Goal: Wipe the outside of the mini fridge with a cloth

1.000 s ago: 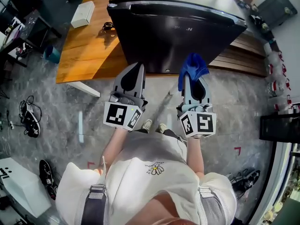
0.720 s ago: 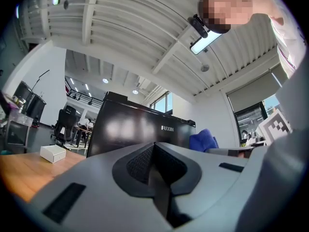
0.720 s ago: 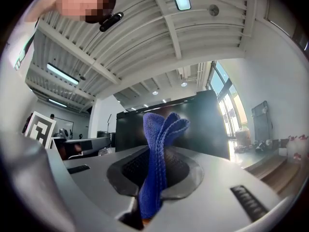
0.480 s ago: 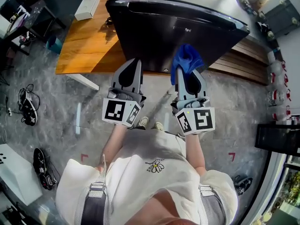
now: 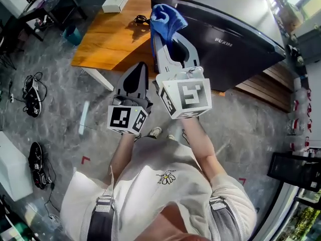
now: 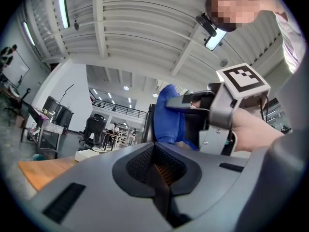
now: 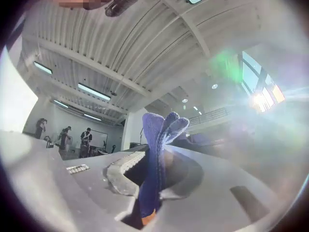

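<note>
The right gripper (image 5: pixel 161 34) is clamped tight on a blue cloth (image 5: pixel 165 18), the fabric bunching out past its tips, right at the top left corner of the black mini fridge (image 5: pixel 241 44). Whether it presses the surface, I can't tell. The left gripper (image 5: pixel 140 70) hangs just beside it, lower, jaws pressed together on nothing. A wooden table (image 5: pixel 108 41) shows left of the fridge.

A wooden worktop (image 5: pixel 110 44) carries a white box (image 5: pixel 116 0) near its far edge and a coiled black cable (image 5: pixel 142 20). A teal container (image 5: pixel 73 34) stands on the grey marbled floor (image 5: pixel 55 124) beside the worktop's left edge. A black shoe (image 5: pixel 36 163) and tangled cables (image 5: pixel 30 97) lie well apart on that floor, along with a red corner mark (image 5: pixel 85 160).
</note>
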Demonstrator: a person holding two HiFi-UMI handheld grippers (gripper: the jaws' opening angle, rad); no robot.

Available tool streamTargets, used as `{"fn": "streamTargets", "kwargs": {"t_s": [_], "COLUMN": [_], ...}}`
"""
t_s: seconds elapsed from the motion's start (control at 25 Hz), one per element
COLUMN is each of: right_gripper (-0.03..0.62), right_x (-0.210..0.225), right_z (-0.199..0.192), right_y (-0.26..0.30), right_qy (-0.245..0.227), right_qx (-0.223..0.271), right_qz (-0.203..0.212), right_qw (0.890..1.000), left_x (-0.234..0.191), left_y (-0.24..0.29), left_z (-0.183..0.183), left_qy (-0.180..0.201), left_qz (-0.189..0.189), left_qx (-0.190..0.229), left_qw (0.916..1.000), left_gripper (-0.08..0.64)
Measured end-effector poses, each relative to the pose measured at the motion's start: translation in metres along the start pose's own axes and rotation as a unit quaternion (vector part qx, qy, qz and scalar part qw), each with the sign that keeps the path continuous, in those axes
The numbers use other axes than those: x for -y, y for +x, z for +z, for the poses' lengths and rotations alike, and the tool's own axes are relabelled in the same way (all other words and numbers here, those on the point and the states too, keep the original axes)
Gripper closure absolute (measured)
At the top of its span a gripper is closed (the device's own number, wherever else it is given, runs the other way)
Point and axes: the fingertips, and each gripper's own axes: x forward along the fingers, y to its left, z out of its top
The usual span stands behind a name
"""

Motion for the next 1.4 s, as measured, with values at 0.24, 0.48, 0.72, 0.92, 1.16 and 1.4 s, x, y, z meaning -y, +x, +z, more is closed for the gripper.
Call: {"fn": "streamTargets", "kwargs": {"t_s": [0.24, 0.48, 0.72, 0.92, 1.16, 1.4], "right_gripper": [0.529, 0.530, 0.531, 0.530, 0.529, 0.529], "right_x": [-0.003, 0.005, 0.028, 0.039, 0.060, 0.081], "right_z": [-0.005, -0.011, -0.011, -0.006, 0.000, 0.010], "right_y": [0.045, 0.054, 0.050, 0.033, 0.009, -0.017], "right_qy": [-0.016, -0.026, -0.019, -0.030, -0.032, -0.040], "right_qx": [-0.020, -0.024, -0.026, -0.023, -0.009, -0.005], "right_qz": [-0.018, -0.045, -0.071, -0.079, -0.096, -0.110], "right_qw": [1.000, 0.998, 0.997, 0.996, 0.995, 0.993], "left_x": [-0.036, -0.050, -0.039, -0.018, 0.011, 0.040], "left_y": [-0.015, -0.024, -0.010, -0.001, 0.018, 0.031], "left_z": [0.004, 0.000, 0.001, -0.003, -0.013, -0.023], "left_qy": [-0.004, -0.013, -0.015, -0.015, -0.011, -0.011], "left_qz": [0.036, 0.049, 0.028, 0.006, -0.026, -0.059], "left_qx": [-0.004, -0.007, -0.007, -0.013, -0.021, -0.028], "left_qw": [0.9993, 0.9987, 0.9995, 0.9998, 0.9994, 0.9978], "left_gripper": [0.555, 0.555, 0.555, 0.555, 0.555, 0.555]}}
